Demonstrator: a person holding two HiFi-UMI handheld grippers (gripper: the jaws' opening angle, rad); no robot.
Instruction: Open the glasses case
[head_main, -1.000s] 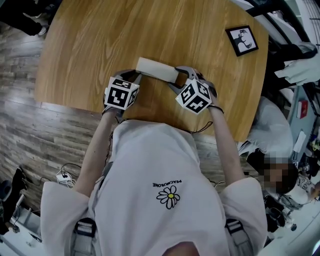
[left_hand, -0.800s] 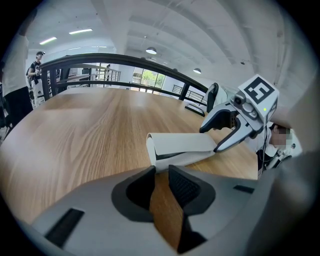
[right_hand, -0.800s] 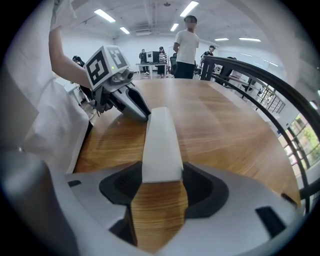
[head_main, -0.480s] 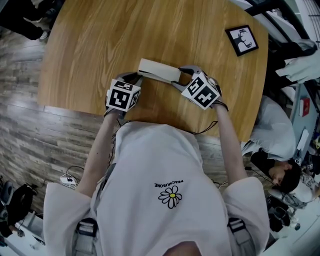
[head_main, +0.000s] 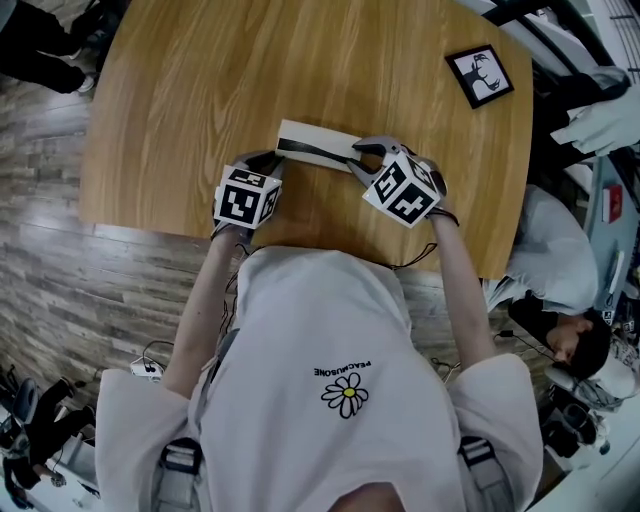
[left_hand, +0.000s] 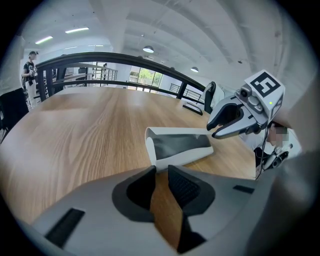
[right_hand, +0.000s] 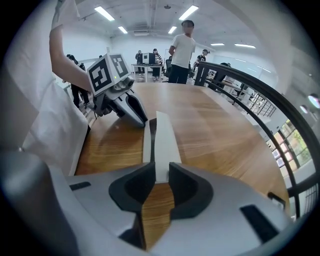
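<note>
Grey jaws of my right hand-held gripper are closing, clamped on the white lid flap of the glasses case. My left hand-held gripper pinches its other end. The case lies ajar and dark inside on the wooden table, in a bright hall with a black railing.

Long white glasses case, flap ajar

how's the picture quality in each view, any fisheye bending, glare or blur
Head view: sharp and evenly lit, a soft sheen on the table, hardly any bending. Left gripper view: strong fisheye, dark corners, the railing bows; the glasses case is crisp. Right gripper view: same fisheye, ceiling lights glare brightly.
</note>
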